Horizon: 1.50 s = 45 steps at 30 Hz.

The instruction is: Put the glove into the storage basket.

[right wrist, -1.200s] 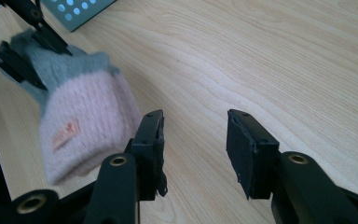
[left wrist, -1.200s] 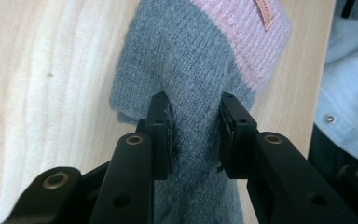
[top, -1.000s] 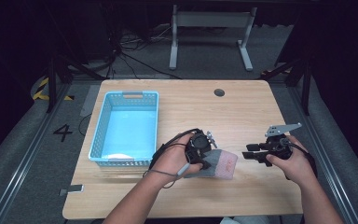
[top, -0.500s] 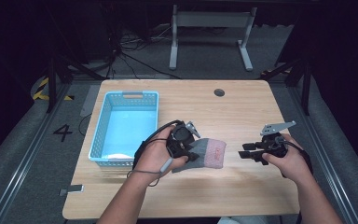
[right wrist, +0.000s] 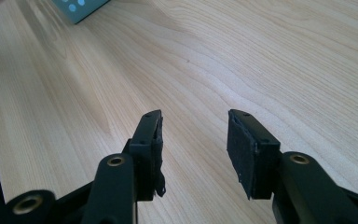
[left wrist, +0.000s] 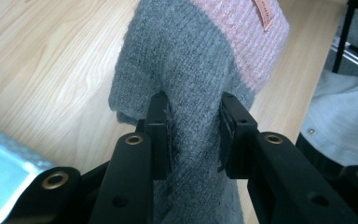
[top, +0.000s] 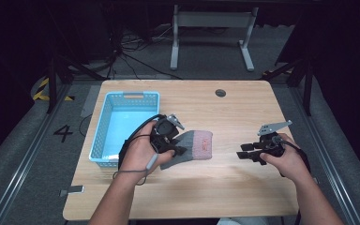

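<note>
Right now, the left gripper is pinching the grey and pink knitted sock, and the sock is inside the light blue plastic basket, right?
Not quite. The left gripper does pinch the grey and pink knitted sock, but the sock lies on the wooden table, beside the light blue plastic basket. The high view shows it.

Our left gripper (top: pixel 177 149) is clamped tight, while our right gripper (top: pixel 242 153) hovers with jaws parted.

I see the basket (top: pixel 122 124) sitting left of centre on the table (top: pixel 225 187), with the sock (top: pixel 194 147) lying just right of it at mid-frame. My left gripper (top: pixel 176 149) sits on the sock's left end, between basket and sock, while my right gripper (top: pixel 248 151) hangs well to the right, over bare tabletop.
</note>
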Motion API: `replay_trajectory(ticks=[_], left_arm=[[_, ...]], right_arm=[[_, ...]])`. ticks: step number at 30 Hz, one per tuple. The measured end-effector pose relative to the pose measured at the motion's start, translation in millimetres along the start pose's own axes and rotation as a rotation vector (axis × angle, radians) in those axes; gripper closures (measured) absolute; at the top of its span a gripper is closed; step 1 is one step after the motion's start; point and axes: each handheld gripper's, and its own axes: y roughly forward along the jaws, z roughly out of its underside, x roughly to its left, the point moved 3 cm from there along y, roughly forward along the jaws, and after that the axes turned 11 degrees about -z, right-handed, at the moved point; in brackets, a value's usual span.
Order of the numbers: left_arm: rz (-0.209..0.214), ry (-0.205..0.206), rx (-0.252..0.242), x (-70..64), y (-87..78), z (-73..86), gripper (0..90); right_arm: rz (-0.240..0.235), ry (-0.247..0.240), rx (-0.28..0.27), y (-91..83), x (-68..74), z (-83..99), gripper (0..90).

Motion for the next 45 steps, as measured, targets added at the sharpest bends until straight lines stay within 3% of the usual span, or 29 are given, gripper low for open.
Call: replay_trajectory(ticks=[8,12,15,21,36,45], left_arm=[[-0.036,-0.069,-0.012,25.2,-16.8,4.1,69.4],[-0.074,-0.08,-0.004,35.3,-23.2,7.5,69.3],[-0.077,-0.085,-0.009,41.8,-29.6,10.4,69.2],[-0.122,-0.137,-0.027,59.3,-38.8,17.2,69.2],[-0.202,-0.249,-0.011,91.7,-41.3,41.3,69.2],[-0.261,-0.292,0.044,116.1,-34.3,49.1,69.2]], right_arm=[[0.005,0.005,0.013,2.1,0.1,3.5,56.3],[0.009,0.008,0.009,0.6,0.3,4.0,56.2],[0.011,0.009,0.012,0.3,0.0,4.6,56.1],[0.015,0.014,0.013,0.2,-1.1,6.1,55.9],[0.025,0.011,0.008,-2.8,-9.5,0.1,55.3],[0.029,0.015,0.007,-3.4,-9.3,2.4,55.1]])
